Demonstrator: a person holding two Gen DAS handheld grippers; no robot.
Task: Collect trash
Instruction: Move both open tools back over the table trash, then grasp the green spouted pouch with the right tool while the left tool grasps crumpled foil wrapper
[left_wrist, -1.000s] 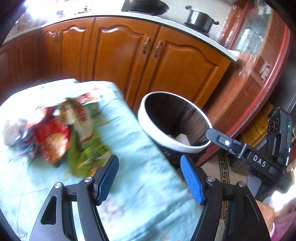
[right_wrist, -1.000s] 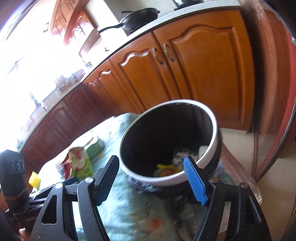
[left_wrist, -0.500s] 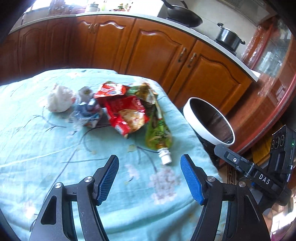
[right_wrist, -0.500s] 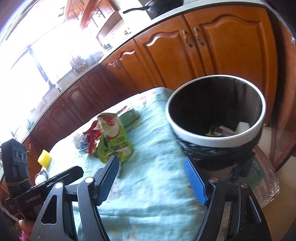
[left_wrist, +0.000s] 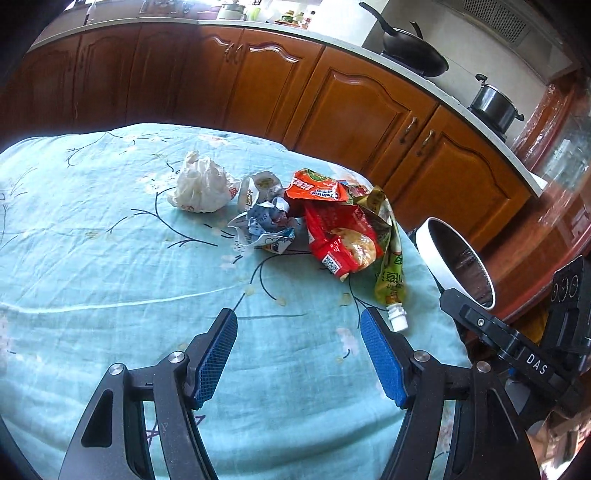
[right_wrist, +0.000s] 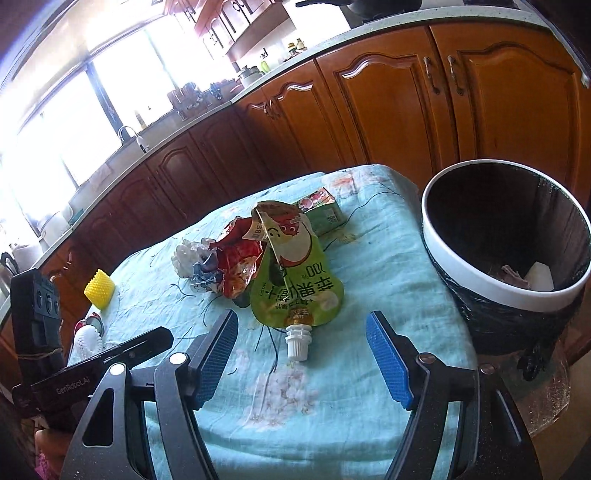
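A pile of trash lies on the teal tablecloth (left_wrist: 110, 277): a white crumpled bag (left_wrist: 201, 184), a crumpled blue-white wrapper (left_wrist: 267, 225), red snack packets (left_wrist: 338, 236) and a green spouted juice pouch (right_wrist: 295, 280), also in the left wrist view (left_wrist: 389, 273). A white-rimmed bin (right_wrist: 506, 240) with a black liner stands off the table's right edge and holds some scraps. My left gripper (left_wrist: 299, 354) is open and empty, above the cloth short of the pile. My right gripper (right_wrist: 301, 354) is open and empty, its jaws either side of the pouch's white spout (right_wrist: 297, 341).
A yellow ridged object (right_wrist: 99, 288) and white and red items (right_wrist: 86, 336) lie at the table's left in the right wrist view. A green carton (right_wrist: 323, 214) sits behind the pouch. Wooden cabinets (left_wrist: 351, 110) with a wok and pot stand behind.
Both grippers have swung away from the bin toward the trash pile. The bin has shifted to the right edge of both views. Both stay open and empty.
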